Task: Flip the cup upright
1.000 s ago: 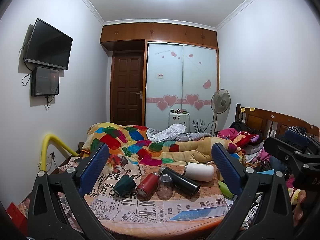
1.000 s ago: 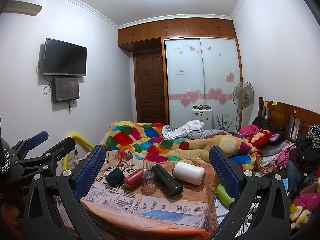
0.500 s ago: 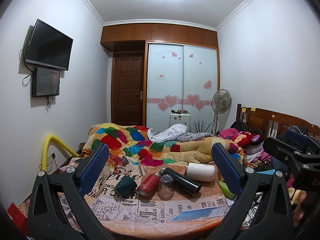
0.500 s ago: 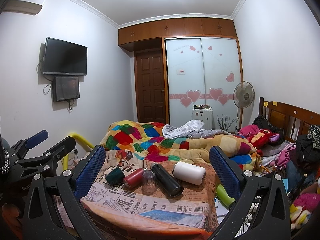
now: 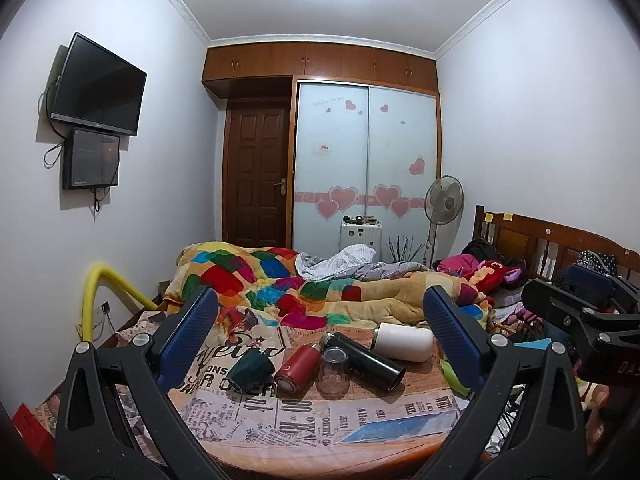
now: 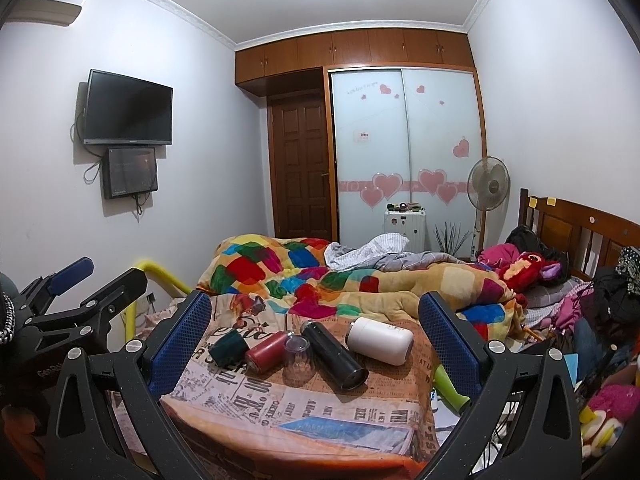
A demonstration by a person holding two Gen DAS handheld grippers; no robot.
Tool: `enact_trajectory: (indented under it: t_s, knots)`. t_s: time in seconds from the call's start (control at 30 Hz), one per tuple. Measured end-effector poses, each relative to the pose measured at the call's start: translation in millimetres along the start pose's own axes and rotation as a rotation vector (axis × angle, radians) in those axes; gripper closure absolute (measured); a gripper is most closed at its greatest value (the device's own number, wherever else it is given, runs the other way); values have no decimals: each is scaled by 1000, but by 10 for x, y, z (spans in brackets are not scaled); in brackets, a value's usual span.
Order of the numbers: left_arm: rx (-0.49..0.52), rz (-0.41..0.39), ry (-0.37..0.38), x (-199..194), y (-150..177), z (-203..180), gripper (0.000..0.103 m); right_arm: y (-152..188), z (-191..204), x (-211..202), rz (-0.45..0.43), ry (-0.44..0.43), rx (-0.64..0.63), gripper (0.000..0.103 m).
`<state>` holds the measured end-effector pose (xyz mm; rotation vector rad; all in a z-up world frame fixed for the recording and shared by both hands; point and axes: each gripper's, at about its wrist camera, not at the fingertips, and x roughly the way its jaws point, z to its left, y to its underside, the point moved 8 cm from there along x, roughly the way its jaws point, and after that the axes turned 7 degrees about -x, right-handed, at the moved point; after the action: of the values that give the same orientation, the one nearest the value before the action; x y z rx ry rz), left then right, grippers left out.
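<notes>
- Little has moved since the earlier frames: we find both cameras holding almost the same framing, and every vessel lies where it lay.
- Left gripper point(image 5: 320, 320): fingers spread wide, holding nothing, held back from the table with the vessels framed between its blue pads point(image 5: 188, 336).
- Right gripper point(image 6: 314, 320): likewise spread and empty, back from the table.
- Left view only: part of the right gripper's black frame at the right edge, and a red item at the lower left corner.
- Right view only: an air conditioner point(image 6: 44, 10) high on the left wall, and the left gripper's frame at the left edge.
- Table point(image 5: 320, 416), covered in a newspaper-print cloth, at the foot of a bed with a patchwork quilt point(image 5: 256, 276).
- Clear glass cup point(image 5: 334, 372) point(image 6: 298, 360): mouth down on the cloth, near the middle of the row, between the red and black flasks; nothing seen inside.
- Dark green cup point(image 5: 250, 368): on its side at the left end, open mouth toward us; contents not discernible.
- Red flask point(image 5: 296, 368): on its side, just beside the glass cup.
- Black flask point(image 5: 362, 358): on its side, angled, just right of the glass cup.
- White flask point(image 5: 402, 340): on its side at the right end, behind the black one.
- Green object point(image 6: 446, 384): at the table's right edge, half hidden by the right gripper's finger.
</notes>
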<state>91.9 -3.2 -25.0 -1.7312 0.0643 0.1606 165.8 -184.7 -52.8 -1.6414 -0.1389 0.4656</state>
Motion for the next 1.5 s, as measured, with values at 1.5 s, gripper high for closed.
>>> enact_trajectory:
  t_s: [1.5]
  knots:
    - [-3, 878, -29, 3497, 2525, 1857, 31, 908, -94, 1685, 397, 16, 12, 0]
